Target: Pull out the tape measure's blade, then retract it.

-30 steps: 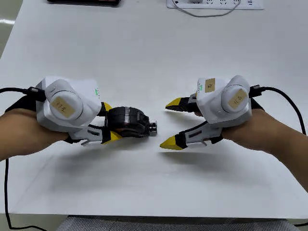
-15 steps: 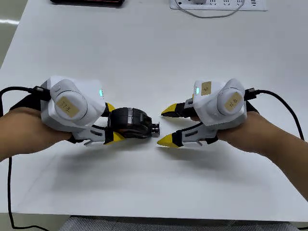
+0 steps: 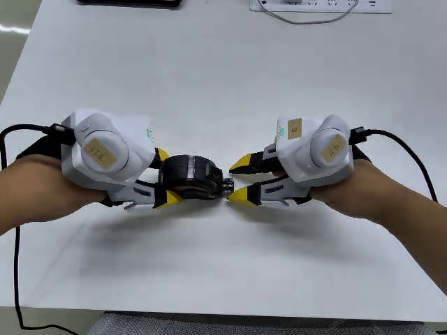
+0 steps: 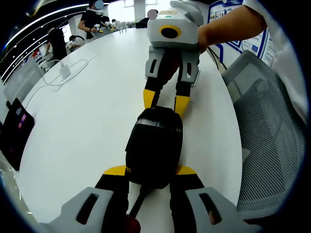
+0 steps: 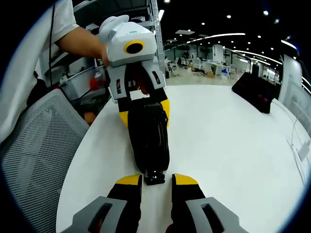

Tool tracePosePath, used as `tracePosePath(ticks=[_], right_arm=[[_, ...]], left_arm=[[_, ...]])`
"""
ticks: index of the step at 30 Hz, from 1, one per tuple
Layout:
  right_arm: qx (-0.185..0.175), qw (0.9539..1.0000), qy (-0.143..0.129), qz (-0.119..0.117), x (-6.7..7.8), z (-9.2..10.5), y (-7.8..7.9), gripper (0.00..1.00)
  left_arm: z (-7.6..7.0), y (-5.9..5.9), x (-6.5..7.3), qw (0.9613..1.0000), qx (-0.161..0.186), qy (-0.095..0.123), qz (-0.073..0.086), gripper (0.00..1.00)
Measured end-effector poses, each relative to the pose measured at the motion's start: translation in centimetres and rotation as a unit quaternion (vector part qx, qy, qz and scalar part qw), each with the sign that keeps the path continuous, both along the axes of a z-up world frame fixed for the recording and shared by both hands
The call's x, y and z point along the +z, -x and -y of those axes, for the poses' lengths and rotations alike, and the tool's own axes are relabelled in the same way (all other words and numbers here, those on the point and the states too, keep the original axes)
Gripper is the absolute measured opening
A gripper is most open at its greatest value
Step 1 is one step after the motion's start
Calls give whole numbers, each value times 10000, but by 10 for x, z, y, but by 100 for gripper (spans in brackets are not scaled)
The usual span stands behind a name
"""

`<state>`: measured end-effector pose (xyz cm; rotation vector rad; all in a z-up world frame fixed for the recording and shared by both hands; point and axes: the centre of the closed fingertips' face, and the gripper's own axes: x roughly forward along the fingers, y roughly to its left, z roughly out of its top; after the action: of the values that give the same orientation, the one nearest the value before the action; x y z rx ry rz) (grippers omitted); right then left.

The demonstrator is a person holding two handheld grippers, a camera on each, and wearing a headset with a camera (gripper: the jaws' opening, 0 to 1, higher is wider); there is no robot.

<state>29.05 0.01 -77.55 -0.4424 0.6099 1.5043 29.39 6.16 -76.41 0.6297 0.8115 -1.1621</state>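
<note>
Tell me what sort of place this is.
Probably an open-plan office or lab hall: a long white worktable with a power strip, a mesh office chair, and rows of desks under ceiling spotlights behind.

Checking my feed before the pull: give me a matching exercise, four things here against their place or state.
1 left gripper
2 right gripper
3 tape measure
4 power strip

A open, jaws flanking the blade hook
B at the table's far edge
C shut on the tape measure
D clamped, blade fully in

Pairs: 1-C, 2-A, 3-D, 4-B
</note>
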Motion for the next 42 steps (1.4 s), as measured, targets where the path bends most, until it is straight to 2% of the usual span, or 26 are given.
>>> tracePosePath(ticks=[14,23,27,32,42], right_arm=[[158,9999,-23,51,-3,-4,4,13],[264,9995,-30,166,-3,-4,3,12],[349,9990,74,258,-3,-4,5,11],[366,9990,105,244,-4,-3,5,11],[391,9988,130,259,-4,-1,6,10]], left_arm=[[0,0,0,10000,-2,-2,-2,27],[0,0,-1,10000,33,-21,-11,27],[-1,0,-1,10000,-7,-65,30,27],[-1,1,0,9999,-54,-84,70,26],[-1,1,-1,9999,-76,-137,53,26]])
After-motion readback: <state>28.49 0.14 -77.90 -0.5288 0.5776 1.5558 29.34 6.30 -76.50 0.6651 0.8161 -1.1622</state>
